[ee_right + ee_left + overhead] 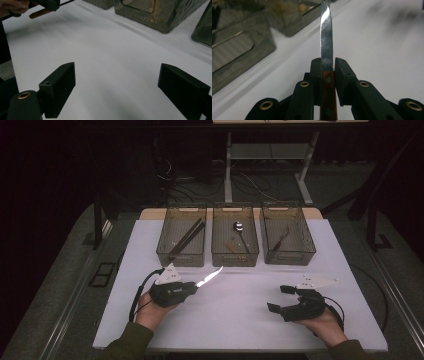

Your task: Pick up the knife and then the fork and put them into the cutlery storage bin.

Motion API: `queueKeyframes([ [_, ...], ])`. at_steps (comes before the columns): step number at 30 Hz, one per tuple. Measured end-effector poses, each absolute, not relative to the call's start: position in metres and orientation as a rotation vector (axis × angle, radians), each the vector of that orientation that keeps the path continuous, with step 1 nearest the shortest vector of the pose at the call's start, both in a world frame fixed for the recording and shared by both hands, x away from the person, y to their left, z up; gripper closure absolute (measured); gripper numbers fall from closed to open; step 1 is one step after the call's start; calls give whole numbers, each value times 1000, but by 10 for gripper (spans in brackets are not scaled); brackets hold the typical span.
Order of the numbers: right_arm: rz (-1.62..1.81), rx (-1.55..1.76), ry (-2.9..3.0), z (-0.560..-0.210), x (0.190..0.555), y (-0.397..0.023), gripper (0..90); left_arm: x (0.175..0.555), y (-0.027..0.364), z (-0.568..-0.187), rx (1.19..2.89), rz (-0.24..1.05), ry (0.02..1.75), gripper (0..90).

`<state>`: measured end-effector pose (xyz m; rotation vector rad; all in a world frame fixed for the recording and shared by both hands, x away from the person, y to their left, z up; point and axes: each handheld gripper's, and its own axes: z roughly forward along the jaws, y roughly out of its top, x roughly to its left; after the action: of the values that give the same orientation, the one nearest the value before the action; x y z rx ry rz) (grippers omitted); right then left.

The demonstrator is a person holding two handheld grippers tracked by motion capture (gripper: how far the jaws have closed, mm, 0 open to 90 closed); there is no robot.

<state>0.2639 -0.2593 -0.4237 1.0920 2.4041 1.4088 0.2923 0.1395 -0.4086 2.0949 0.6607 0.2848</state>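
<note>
One knife [210, 277], blade toward bins [235, 255]

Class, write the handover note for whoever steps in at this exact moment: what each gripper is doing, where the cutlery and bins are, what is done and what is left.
Left gripper: shut on the knife, clamped where the wooden handle meets the blade, blade pointing towards the bins.
Right gripper: open, nothing between its jaws, above the white table.
Bins: left bin holds long dark sticks, perhaps chopsticks; middle bin holds a spoon; right bin holds a slim utensil I cannot identify.
Done: the knife is picked up.
Left: probably drop the knife into its matching bin; which one is unclear.
</note>
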Motion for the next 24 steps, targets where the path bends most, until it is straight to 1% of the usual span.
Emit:
queueKeyframes([
  [5,1465,1091,2395,-419,268,-251,182,288,115,-404,2079,268,617,770],
  [7,1489,1090,2392,-418,270,-249,225,286,108,-403,2080,269,602,770],
  [11,1547,1091,2391,-416,271,-244,255,284,92,-400,2060,269,580,770],
  [18,1635,1072,2383,-414,277,-228,355,280,64,-396,2029,264,532,770],
  [24,1738,1133,2338,-411,286,-223,443,278,46,-397,2022,269,504,770],
])
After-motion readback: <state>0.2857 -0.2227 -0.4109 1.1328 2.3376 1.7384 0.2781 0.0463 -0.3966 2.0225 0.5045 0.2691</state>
